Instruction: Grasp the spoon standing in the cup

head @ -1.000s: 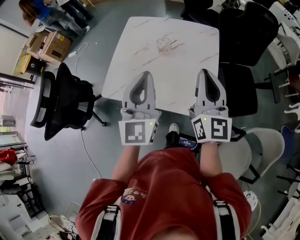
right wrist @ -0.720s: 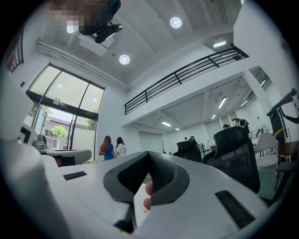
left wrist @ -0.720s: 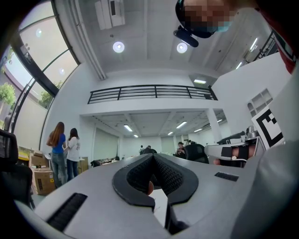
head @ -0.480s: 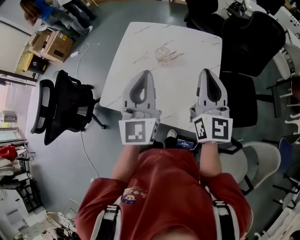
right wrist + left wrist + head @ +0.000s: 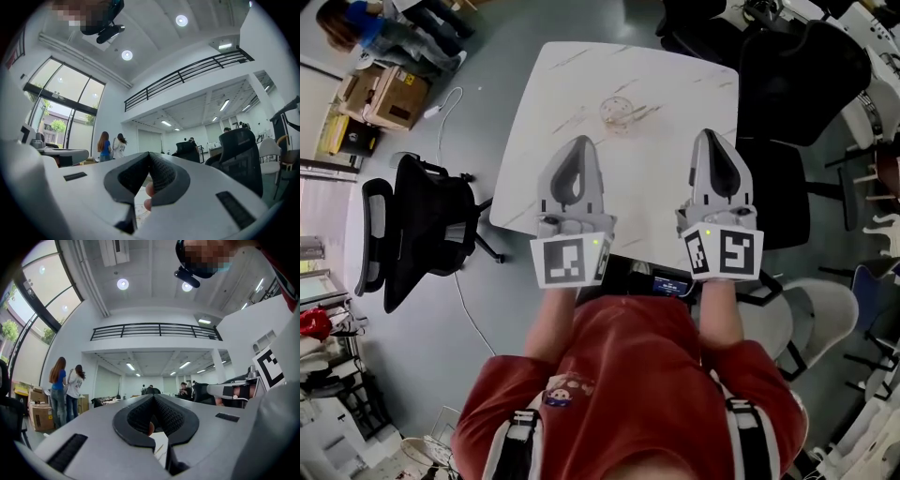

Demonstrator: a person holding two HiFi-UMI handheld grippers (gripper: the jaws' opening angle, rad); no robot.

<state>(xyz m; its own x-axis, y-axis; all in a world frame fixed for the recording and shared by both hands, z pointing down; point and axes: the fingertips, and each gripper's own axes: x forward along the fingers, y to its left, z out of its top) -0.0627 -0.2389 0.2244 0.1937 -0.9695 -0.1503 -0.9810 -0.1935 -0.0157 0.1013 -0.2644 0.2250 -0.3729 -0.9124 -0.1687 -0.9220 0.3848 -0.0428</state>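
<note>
A clear cup [image 5: 617, 114] is sitting on the white table's [image 5: 572, 75] far half, its spoon [image 5: 643, 112] leaning rightward. The left gripper [image 5: 578, 142] and the right gripper [image 5: 710, 137] are hovering well short of the cup, jaws pressed together and empty, with bare tabletop lying between.

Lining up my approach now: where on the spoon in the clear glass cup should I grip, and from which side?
Take the thin pale spoon by the handle end that leans out over the right rim of the clear glass cup. Come from above with the right gripper, probably nearest that side; its jaws are shut, so open first.
</note>
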